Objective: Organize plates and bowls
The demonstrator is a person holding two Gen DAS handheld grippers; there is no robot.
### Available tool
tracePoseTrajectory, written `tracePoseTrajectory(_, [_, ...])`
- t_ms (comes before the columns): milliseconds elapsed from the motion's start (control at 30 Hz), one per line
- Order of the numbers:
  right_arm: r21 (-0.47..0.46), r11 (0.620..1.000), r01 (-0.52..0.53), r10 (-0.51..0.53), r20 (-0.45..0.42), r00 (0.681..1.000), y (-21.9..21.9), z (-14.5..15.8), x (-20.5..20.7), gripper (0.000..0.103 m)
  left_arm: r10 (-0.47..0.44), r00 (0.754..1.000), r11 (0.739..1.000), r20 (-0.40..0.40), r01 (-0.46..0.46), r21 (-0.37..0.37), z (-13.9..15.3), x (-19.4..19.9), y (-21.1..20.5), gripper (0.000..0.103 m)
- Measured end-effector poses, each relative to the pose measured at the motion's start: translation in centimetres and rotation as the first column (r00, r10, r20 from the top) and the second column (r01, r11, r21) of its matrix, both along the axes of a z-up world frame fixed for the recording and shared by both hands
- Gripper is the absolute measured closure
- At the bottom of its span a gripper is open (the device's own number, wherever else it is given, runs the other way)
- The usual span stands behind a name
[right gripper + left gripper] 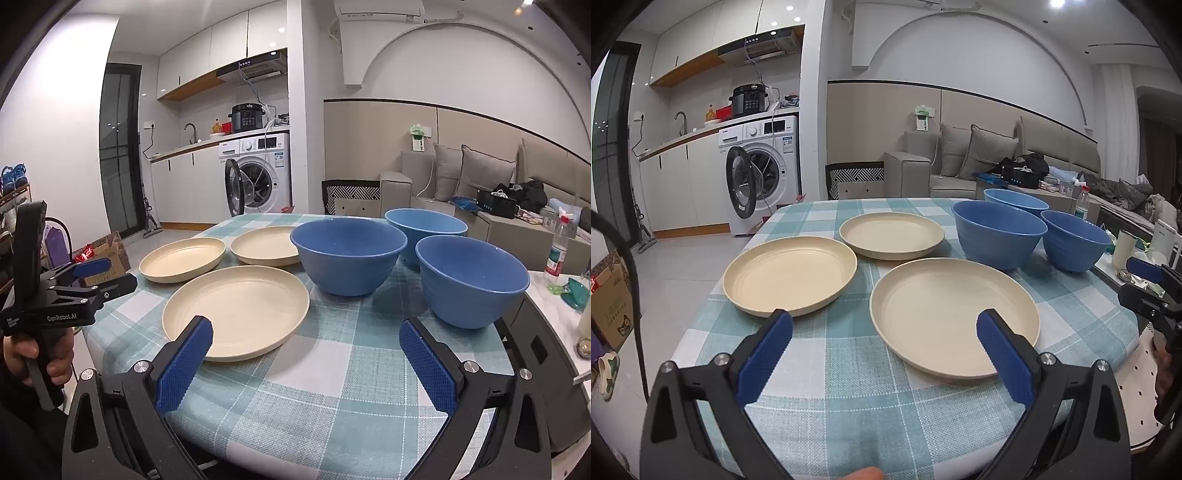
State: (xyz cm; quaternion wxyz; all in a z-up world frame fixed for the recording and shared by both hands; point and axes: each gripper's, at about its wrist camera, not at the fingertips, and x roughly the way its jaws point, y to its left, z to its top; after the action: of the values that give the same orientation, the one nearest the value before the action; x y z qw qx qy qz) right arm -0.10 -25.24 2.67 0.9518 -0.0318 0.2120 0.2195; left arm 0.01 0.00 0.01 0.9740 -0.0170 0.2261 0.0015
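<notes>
**Nothing stacked yet: three plates, three bowls, all loose**

Nearest my lenses: my own blue pads. Left gripper (884,325) spread wide, empty, hanging over the near table edge with its right finger in front of the near plate's rim. Right gripper (306,334) also wide and empty, over bare checked tablecloth (332,387).

Near plate (945,314), cream, the closest of the three. Left plate (790,275) lies beside it toward the kitchen side. Far plate (892,234) sits behind both. All three lie flat and separate; none overlap.

Bowls, blue, upright, on the sofa side: big bowl (347,254) just beside the near plate, right bowl (471,280) closest to my right gripper, back bowl (424,229) behind the two. Whether the bowls touch one another, I cannot tell.

Judgement: the task is at its start. No piece is nested or piled. Left to do: gather the three plates into one stack and nest the three bowls. Left side suits the plates, right side the bowls.
</notes>
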Motion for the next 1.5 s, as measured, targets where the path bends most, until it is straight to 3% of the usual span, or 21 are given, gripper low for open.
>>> tracePoseTrajectory(1500, [0.003,1.0,-0.005,0.005,0.01,1.0,-0.05,-0.21,-0.06,0.0,-0.002,1.0,1.0,0.015,0.002,-0.011,0.63,-0.29,-0.21,0.002])
